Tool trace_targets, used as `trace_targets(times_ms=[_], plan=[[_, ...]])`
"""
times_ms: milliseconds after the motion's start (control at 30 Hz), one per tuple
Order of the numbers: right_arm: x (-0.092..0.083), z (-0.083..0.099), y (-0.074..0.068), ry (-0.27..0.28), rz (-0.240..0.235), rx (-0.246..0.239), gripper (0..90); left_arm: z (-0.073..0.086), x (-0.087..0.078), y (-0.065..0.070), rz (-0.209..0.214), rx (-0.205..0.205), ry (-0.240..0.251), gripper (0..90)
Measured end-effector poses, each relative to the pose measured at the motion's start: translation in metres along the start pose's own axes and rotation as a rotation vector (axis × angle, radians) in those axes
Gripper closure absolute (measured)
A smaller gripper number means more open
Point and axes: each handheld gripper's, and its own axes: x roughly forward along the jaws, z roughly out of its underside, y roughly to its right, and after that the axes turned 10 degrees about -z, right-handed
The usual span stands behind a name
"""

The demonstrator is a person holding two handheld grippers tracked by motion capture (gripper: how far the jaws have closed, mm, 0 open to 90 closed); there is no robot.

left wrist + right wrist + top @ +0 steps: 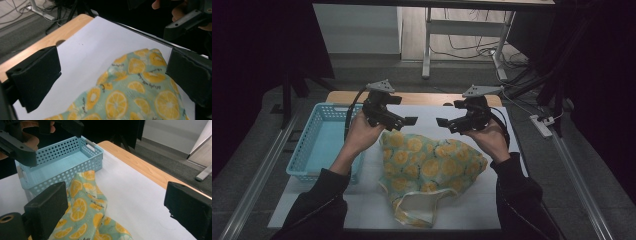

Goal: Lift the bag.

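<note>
A pale green garment (427,165) printed with yellow lemon slices lies crumpled on the white table cover, a cream-edged opening at its near end. My left gripper (407,121) hovers over its far left corner, held level and pointing right. My right gripper (446,123) faces it from the right, above the cloth's far edge. In the left gripper view the garment (140,87) lies below the left gripper (112,72), whose jaws stand wide apart with nothing between them. The right gripper (118,212) is likewise open above the garment (82,210).
A light blue perforated basket (302,150) stands at the table's left, seen with nothing in it in the right gripper view (60,176). White cover (472,200) spreads around the cloth; a wooden table edge (422,98) runs along the far side. Desk legs and cables stand on the floor beyond.
</note>
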Motion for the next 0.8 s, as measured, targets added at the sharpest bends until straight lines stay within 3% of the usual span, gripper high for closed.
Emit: trace_targets(times_ms=[200, 800], plan=[[-0.001, 0.014, -0.005, 0.008, 0.013, -0.008, 2.1, 0.02, -0.004, 0.004, -0.015, 0.007, -0.01, 0.0], [-0.007, 0.052, -0.02, -0.018, 0.029, -0.001, 0.9, 0.077, -0.016, 0.012, -0.027, -0.044, -0.017, 0.0]])
